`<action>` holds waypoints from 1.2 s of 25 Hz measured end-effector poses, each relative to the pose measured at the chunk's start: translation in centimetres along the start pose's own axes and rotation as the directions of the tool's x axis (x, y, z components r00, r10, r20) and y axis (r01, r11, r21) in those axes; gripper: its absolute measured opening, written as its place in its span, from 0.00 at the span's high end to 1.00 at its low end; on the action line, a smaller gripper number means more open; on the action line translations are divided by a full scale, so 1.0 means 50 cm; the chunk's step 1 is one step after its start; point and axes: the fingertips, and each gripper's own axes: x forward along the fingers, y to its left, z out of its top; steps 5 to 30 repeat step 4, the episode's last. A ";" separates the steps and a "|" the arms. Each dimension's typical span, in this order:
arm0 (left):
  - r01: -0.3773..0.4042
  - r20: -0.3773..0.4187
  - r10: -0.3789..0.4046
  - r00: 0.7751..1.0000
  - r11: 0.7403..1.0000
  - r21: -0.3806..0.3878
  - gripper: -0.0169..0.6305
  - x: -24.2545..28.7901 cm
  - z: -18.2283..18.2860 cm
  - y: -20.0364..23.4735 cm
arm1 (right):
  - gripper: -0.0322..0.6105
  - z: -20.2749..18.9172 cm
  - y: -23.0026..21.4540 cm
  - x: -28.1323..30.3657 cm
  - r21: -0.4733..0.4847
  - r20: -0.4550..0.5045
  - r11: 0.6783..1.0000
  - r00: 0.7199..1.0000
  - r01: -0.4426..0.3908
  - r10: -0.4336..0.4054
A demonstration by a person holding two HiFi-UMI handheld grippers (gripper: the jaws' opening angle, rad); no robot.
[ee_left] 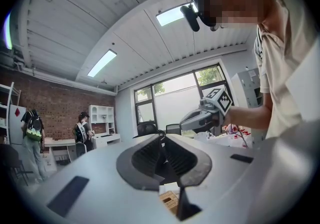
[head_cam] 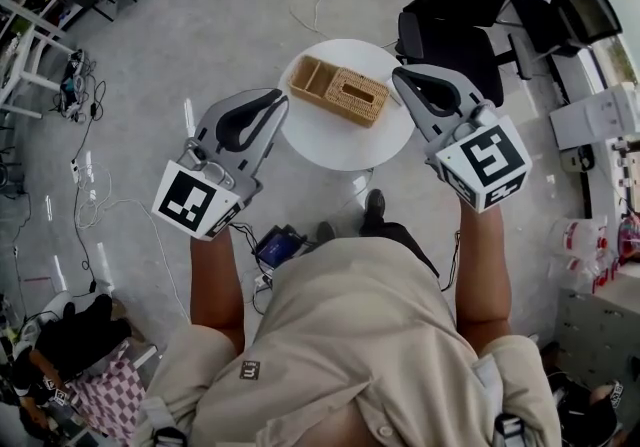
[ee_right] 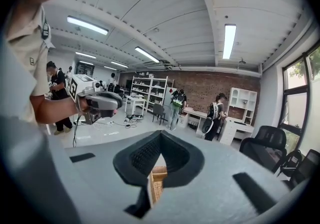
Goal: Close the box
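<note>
The box (head_cam: 338, 90) is tan woven wicker, and the desk (head_cam: 345, 150) under it is white. The left hand-held gripper (head_cam: 281, 98) and the right hand-held gripper (head_cam: 398, 75) are pale grey with black jaw linings, each bearing black-and-white square markers. The floor (head_cam: 220, 25) is grey.

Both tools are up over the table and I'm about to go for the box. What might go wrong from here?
1. The wicker box lies near the far rim of the small round table; a sideways push may slide it off.
2. The left tool and right tool are both shut, so their tips may shove the box rather than guide it.
3. Cables trail on the floor by the person's feet, a likely trip hazard.
</note>
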 end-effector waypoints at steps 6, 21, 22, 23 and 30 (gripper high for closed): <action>0.003 -0.001 -0.003 1.000 1.000 0.000 0.92 -0.012 0.003 -0.011 | 0.97 0.002 0.013 -0.014 0.003 -0.003 1.000 1.000 0.005 -0.005; 0.003 -0.001 -0.003 1.000 1.000 0.000 0.92 -0.012 0.003 -0.011 | 0.97 0.002 0.013 -0.014 0.003 -0.003 1.000 1.000 0.005 -0.005; 0.003 -0.001 -0.003 1.000 1.000 0.000 0.92 -0.012 0.003 -0.011 | 0.97 0.002 0.013 -0.014 0.003 -0.003 1.000 1.000 0.005 -0.005; 0.003 -0.001 -0.003 1.000 1.000 0.000 0.92 -0.012 0.003 -0.011 | 0.97 0.002 0.013 -0.014 0.003 -0.003 1.000 1.000 0.005 -0.005; 0.003 -0.001 -0.003 1.000 1.000 0.000 0.92 -0.012 0.003 -0.011 | 0.97 0.002 0.013 -0.014 0.003 -0.003 1.000 1.000 0.005 -0.005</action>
